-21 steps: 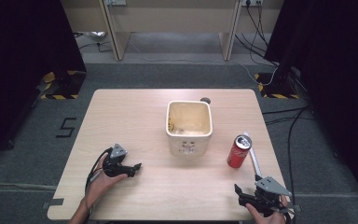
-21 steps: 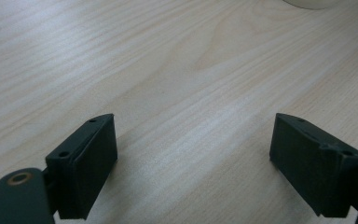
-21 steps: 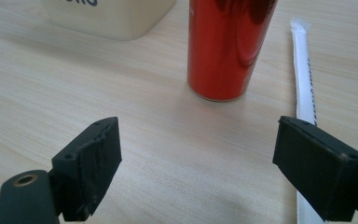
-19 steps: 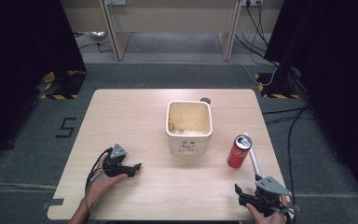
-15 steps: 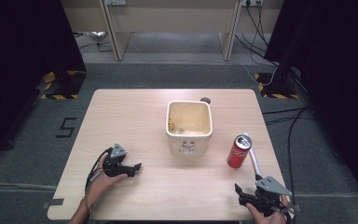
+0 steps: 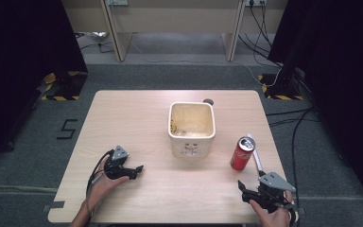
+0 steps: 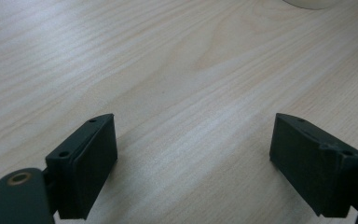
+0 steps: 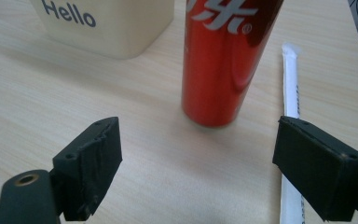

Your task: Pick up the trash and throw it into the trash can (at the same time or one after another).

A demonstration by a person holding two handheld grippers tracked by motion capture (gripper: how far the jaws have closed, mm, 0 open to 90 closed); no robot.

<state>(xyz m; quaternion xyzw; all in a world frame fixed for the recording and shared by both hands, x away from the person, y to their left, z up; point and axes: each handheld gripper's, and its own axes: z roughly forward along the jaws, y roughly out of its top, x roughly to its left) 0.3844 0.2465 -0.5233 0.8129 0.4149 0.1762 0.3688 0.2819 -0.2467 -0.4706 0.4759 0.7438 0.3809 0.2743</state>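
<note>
The right tool (image 6: 244, 188) rests low with jaws spread and empty, near one upright red metal can (image 8: 223, 56). One white paper-wrapped straw (image 8: 291, 88) lies beside it, one cream square tub (image 6: 192, 127) mid-desk (image 6: 137, 118). The left tool (image 6: 139, 169) is likewise spread, empty.

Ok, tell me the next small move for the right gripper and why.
Probably ease the right gripper forward toward the red can. Its jaws stand open with nothing between them, and the can stands upright just ahead, apart from the wrapped straw beside it.
</note>
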